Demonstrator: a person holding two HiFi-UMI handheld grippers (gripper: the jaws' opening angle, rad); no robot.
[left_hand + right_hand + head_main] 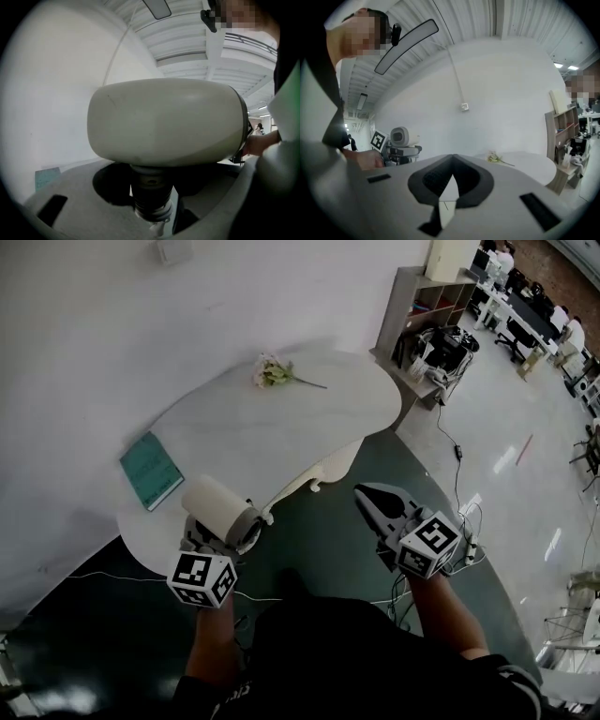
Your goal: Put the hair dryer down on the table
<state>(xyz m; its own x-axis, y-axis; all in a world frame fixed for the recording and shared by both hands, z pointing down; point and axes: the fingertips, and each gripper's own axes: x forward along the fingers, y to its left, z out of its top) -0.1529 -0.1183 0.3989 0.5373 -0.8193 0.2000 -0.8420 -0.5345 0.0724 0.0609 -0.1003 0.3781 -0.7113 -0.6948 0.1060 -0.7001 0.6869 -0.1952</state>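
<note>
A cream hair dryer [221,508] is held by its dark handle [150,192] in my left gripper [216,538], whose jaws are shut on the handle. The barrel [166,122] lies crosswise above the jaws and fills the left gripper view. In the head view it hovers at the near edge of the white table [281,427]; I cannot tell whether it touches the top. My right gripper [367,498] hangs over the dark floor, right of the table. Its jaws [451,168] meet at the tips with nothing between them. The right gripper view also shows the hair dryer [402,136] at its left.
A teal book [151,470] lies on the table's left part, just beyond the hair dryer. A small bunch of flowers [275,372] lies at the far side. The table top between them is bare. A shelf unit [422,310] and cables stand at the right.
</note>
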